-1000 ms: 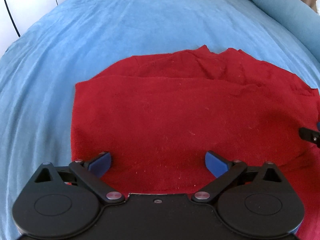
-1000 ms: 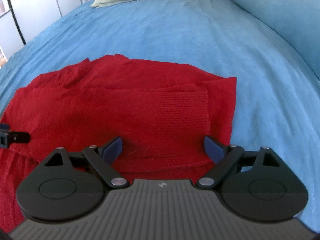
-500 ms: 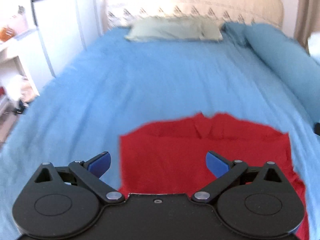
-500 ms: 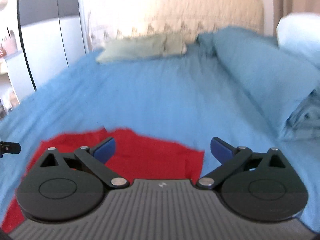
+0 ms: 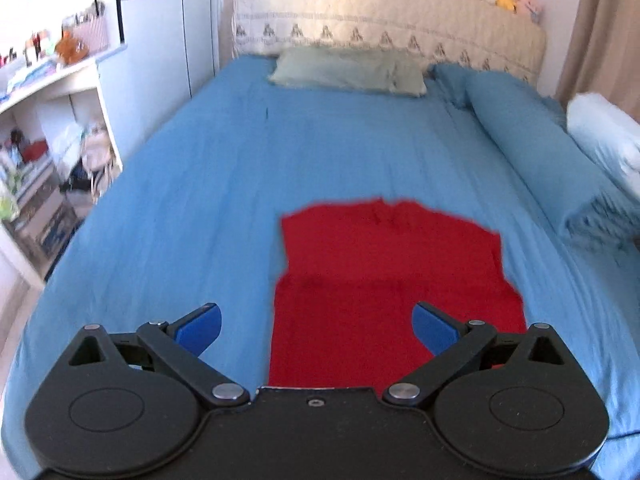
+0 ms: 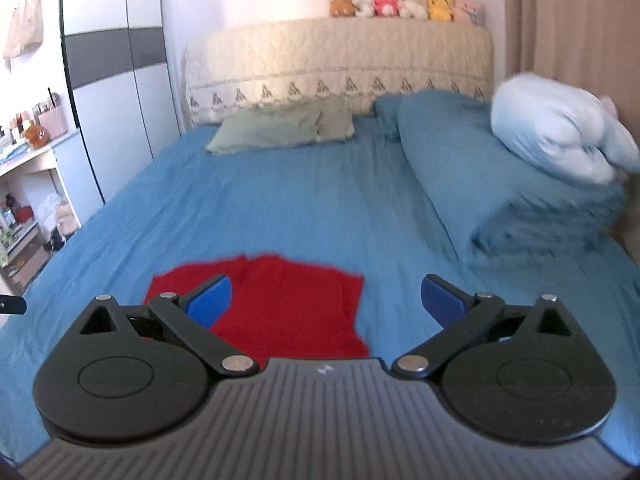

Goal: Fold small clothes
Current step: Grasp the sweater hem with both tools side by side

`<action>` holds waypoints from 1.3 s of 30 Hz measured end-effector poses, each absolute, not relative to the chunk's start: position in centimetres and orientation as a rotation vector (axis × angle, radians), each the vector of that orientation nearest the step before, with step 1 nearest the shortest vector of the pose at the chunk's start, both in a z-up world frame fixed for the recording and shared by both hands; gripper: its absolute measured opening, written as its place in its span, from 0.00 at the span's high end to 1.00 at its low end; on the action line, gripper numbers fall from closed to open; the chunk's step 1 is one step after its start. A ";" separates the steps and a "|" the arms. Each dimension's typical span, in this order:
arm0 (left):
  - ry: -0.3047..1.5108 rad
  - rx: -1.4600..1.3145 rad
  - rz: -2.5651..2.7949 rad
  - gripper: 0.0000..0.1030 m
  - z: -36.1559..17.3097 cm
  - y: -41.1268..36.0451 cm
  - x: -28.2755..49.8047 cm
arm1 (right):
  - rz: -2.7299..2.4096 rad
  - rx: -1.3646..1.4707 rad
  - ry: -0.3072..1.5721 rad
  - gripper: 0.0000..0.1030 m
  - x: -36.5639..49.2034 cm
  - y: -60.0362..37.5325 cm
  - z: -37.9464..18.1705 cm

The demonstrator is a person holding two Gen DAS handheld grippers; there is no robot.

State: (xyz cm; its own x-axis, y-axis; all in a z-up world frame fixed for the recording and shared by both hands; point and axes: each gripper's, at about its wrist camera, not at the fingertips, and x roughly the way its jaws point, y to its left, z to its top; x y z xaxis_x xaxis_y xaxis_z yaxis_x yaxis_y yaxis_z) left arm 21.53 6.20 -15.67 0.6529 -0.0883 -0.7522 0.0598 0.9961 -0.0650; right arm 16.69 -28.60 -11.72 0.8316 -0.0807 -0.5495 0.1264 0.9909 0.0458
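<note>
tongs of both hands stand spread wide and hold nothing: left tongs (image 5: 316, 322) hang above the near left part of the red garment (image 5: 392, 280), right tongs (image 6: 325, 300) above its right edge (image 6: 280, 304), neither touching cloth. garment lies flat on the bed (image 5: 320, 152) as a tidy rectangle, a crosswise edge showing where one layer overlaps another. judged from this, one fold is down and the hands are clear of it; next move likely calls for lowering to a near edge, pinching one layer only, and carrying it over evenly. blue sheet, green pillow (image 6: 280, 126), blue bolster (image 6: 472, 160), cream headboard (image 6: 340, 60) topped with plush toys (image 6: 404, 2), shelves (image 5: 44, 120) left, curtain (image 6: 568, 20) right.
</note>
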 end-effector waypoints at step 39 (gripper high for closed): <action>1.168 -0.114 -0.003 0.55 -39.8 8.1 15.6 | -0.289 0.236 1.088 0.49 8.3 -26.6 -39.8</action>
